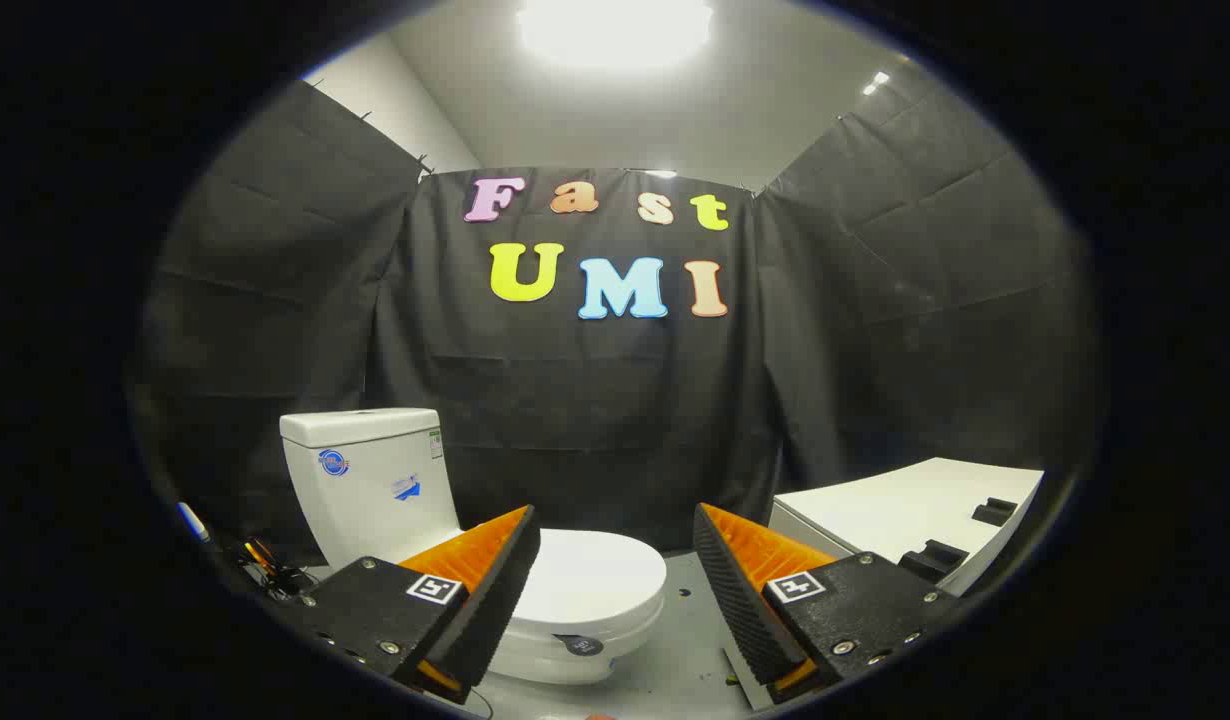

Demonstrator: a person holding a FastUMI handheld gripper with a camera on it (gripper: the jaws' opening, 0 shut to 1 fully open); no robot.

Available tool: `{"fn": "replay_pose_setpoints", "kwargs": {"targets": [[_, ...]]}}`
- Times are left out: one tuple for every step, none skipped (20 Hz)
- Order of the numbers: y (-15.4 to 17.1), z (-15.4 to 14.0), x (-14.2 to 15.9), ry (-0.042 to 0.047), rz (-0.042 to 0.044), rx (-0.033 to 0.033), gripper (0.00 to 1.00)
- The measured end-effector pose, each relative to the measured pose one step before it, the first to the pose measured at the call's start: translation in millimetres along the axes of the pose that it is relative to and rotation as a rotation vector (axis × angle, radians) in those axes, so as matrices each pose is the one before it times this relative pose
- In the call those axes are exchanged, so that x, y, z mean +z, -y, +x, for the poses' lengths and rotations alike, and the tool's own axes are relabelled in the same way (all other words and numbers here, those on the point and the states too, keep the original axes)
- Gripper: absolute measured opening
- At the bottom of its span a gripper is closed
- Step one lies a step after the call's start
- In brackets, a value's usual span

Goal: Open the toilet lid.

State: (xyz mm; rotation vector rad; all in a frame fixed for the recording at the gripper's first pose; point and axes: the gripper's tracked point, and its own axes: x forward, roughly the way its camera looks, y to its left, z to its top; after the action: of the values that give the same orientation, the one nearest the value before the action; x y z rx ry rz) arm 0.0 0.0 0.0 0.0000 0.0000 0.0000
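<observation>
So nothing's started yet as far as I can tell. Going left to right: tank (370, 480) at about 9 o'clock from the fingers, then the toilet lid (590, 580) flat down, dead ahead at 12. The gripper (615, 555) is spread wide, holding nothing. White counter (905, 505) off at 2 o'clock. Whole lift is left.

The scene is seen from the hand-held gripper (615, 580), looking forward along its spread-apart fingers toward the far black cloth wall (595, 420). A white ceramic toilet (575, 600) is viewed from near, slightly above, just ahead.
</observation>
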Motion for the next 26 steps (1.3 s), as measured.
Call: {"fn": "replay_pose_setpoints", "kwargs": {"targets": [[-0.26, 0.33, 0.66, 0.00085, 0.00073, 0.00069, 0.95], [0.69, 0.02, -0.39, 0.00023, 0.00085, -0.00016, 0.95], [0.72, 0.21, 0.33, 0.00003, 0.00148, -0.00018, 0.95], [0.1, -0.65, -0.89, 0.00092, 0.00252, -0.00091, 0.95], [0.04, 0.37, -0.38, 0.0, 0.00405, -0.00094, 0.95], [1.13, -0.51, -1.13, -0.00176, 0.00439, -0.00274, 0.95], [0.28, 1.25, -1.5, -0.0018, 0.0035, -0.00022, 0.95], [0.38, 0.25, -0.63, -0.00032, 0.00142, -0.00145, 0.95], [0.41, -0.16, 0.98, -0.00001, -0.00006, -0.00145, 0.95], [0.76, 0.01, -1.5, -0.00066, -0.00022, -0.00185, 0.95], [-0.19, 0.34, -0.33, 0.0002, -0.00093, -0.00037, 0.95], [0.06, 0.3, -0.22, 0.00036, -0.00186, -0.00032, 0.95], [0.36, 0.65, -0.39, -0.00128, -0.00373, -0.00238, 0.95], [0.47, 0.4, -1.01, -0.00129, -0.00497, -0.00107, 0.95], [-0.15, 0.45, -0.86, -0.00222, -0.00501, -0.00166, 0.95], [0.33, 1.09, -1.56, -0.00186, -0.00306, -0.00188, 0.95], [0.04, 0.18, 0.05, -0.00102, 0.00262, -0.00118, 0.95], [-1.11, 1.15, -0.56, -0.00033, 0.00927, 0.0021, 0.95], [-2.25, 1.78, -0.72, -0.00283, 0.0139, 0.00425, 0.95], [-1.5, 3.01, -2.64, -0.00406, 0.01348, 0.00536, 0.95], [-0.9, 2.07, -2.28, -0.00499, 0.01266, 0.00391, 0.95], [-1.18, 2.44, -2.78, -0.00336, 0.01488, 0.00431, 0.95], [-0.27, 3.12, -3.33, -0.0067, 0.01401, 0.00596, 0.95], [-0.55, 4.54, -6.51, -0.01066, 0.01825, 0.00335, 0.95], [1.65, 4.48, -6.14, -0.014, 0.01617, -0.00304, 0.95], [2.38, 4.39, -6.1, -0.0116, 0.01871, -0.00471, 0.95]]}}
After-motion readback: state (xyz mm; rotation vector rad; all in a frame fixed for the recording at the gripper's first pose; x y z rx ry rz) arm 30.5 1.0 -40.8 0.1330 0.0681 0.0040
